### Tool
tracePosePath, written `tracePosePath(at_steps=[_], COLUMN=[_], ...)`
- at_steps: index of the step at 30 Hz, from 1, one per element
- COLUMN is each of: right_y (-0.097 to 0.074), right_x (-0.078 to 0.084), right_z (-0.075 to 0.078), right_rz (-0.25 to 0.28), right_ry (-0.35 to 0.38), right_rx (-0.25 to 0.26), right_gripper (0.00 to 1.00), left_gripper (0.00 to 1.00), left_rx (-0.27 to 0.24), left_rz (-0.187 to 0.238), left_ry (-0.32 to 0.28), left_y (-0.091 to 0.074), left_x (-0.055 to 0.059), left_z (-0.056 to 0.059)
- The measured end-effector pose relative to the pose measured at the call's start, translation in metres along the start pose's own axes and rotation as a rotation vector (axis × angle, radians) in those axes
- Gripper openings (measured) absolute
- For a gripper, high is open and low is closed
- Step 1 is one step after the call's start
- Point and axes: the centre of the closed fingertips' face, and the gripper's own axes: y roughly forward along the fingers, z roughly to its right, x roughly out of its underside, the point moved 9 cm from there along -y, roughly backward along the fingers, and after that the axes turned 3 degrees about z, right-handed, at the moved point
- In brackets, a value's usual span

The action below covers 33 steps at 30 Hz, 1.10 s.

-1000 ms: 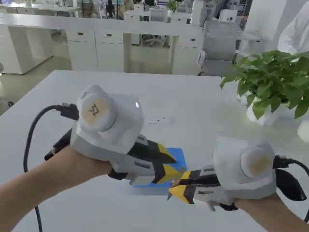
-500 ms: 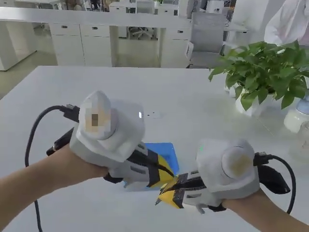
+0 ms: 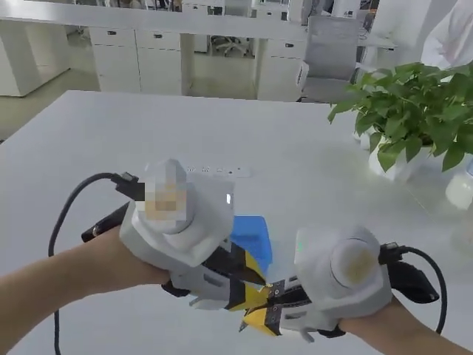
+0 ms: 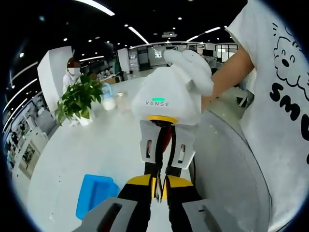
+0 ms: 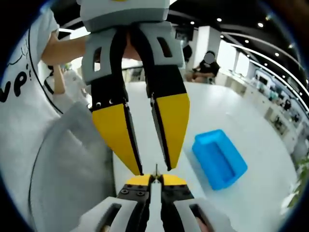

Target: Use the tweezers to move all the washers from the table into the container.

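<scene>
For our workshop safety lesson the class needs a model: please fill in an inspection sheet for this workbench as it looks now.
Surface: white table, flat and pale.
Job's things: blue rectangular plastic container on the table, looks empty; thin metal tweezers; row of tiny specks farther off, too small to identify.
Clutter: leafy green potted plant; white bottle.
Grippers: left gripper jaws apart, straddling the tweezers' tip; right gripper shut on the tweezers.
Cables: black cable from the left gripper; another black lead from the right.
Surroundings: white office cabinets; person in white.
</scene>
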Motion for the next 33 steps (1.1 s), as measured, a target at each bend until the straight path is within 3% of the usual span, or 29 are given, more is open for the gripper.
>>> tracePosePath(at_steps=[9, 17, 19, 21, 26, 33], right_y=[0.008, 0.020, 0.025, 0.030, 0.041, 0.049], right_x=[0.014, 0.024, 0.027, 0.031, 0.038, 0.050], right_z=[0.007, 0.013, 0.014, 0.015, 0.011, 0.014], right_rz=[-0.036, -0.060, -0.080, -0.105, -0.123, -0.157], right_ry=[-0.020, -0.031, -0.047, -0.071, -0.077, -0.079], right_rx=[-0.053, -0.097, -0.096, -0.090, -0.101, -0.064], right_gripper=[0.02, 0.03, 0.03, 0.03, 0.03, 0.04], left_gripper=[0.00, 0.00, 0.00, 0.00, 0.00, 0.00], left_rx=[0.040, 0.025, 0.023, 0.020, 0.012, -0.012], left_rz=[-0.014, -0.025, -0.048, -0.101, -0.145, -0.208], left_ry=[-0.027, -0.073, -0.055, -0.025, -0.049, -0.055], left_y=[0.020, 0.023, 0.022, 0.020, 0.023, 0.034], left_x=[0.010, 0.025, 0.033, 0.043, 0.062, 0.091], left_z=[-0.007, -0.008, -0.007, -0.007, -0.004, -0.004])
